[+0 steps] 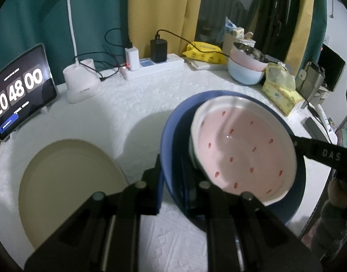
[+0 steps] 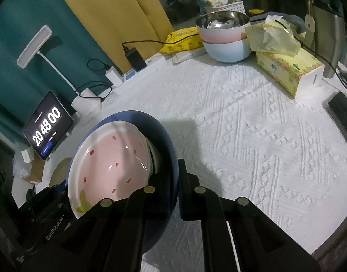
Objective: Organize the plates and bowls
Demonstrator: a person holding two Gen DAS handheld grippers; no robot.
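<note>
White bumpy cloth [image 2: 252, 124] covered your table.
You pinched the blue plate's [image 1: 171, 131] rim tight with your left gripper [image 1: 173, 181] and right gripper [image 2: 176, 188], holding it above the cloth, pink bowl [image 1: 241, 147] inside.

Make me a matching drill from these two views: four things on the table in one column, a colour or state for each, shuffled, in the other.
Things:
1. big plate
2. strawberry plate
3. flat plate
4. stacked bowls

Colour or state:
A. beige, lying alone on the cloth
B. blue, gripped at the rim from both sides
C. pink over pale blue, at the back
D. pink with red dots, resting inside another plate

Pairs: 1-B, 2-D, 3-A, 4-C
</note>
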